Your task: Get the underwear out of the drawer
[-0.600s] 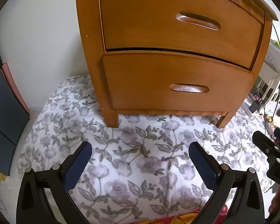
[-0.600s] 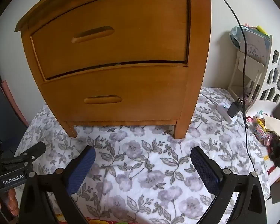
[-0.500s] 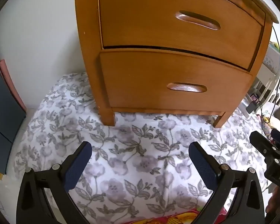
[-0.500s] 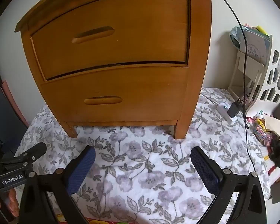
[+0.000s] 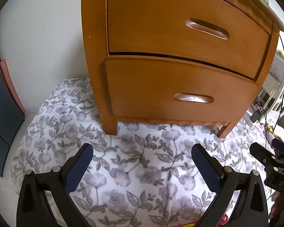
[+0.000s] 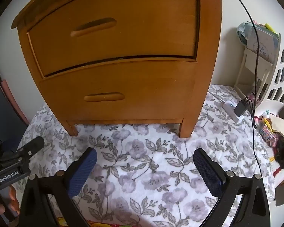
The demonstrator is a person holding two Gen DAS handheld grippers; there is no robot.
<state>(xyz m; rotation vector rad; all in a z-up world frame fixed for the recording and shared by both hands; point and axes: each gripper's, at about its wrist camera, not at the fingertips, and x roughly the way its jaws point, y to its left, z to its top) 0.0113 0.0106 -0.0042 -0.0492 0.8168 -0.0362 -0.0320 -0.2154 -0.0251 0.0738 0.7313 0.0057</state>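
Observation:
A brown wooden nightstand (image 5: 96, 56) (image 6: 208, 56) stands on a floral sheet. Its upper drawer (image 5: 161, 22) (image 6: 123, 26) and lower drawer (image 5: 151, 89) (image 6: 151, 87) are both pushed in, each with a carved oval handle (image 5: 194, 98) (image 6: 104, 96). No underwear shows. My left gripper (image 5: 142, 158) is open over the sheet, short of the lower drawer. My right gripper (image 6: 144, 159) is open too, at about the same distance. Each gripper appears at the edge of the other's view: the right gripper (image 5: 267, 160) and the left gripper (image 6: 19, 157).
The white and grey floral sheet (image 5: 142, 170) (image 6: 142, 170) covers the floor in front. A black cable (image 6: 255, 56) hangs down the nightstand's right side to a charger (image 6: 240, 107). A white lattice rack (image 6: 270, 71) and small clutter (image 6: 274, 132) lie to the right. A dark panel (image 5: 0, 113) stands on the left.
The left gripper has shifted left and a little nearer the nightstand, so the drawers sit further right in its view. The right gripper has hardly moved. Both stay open.

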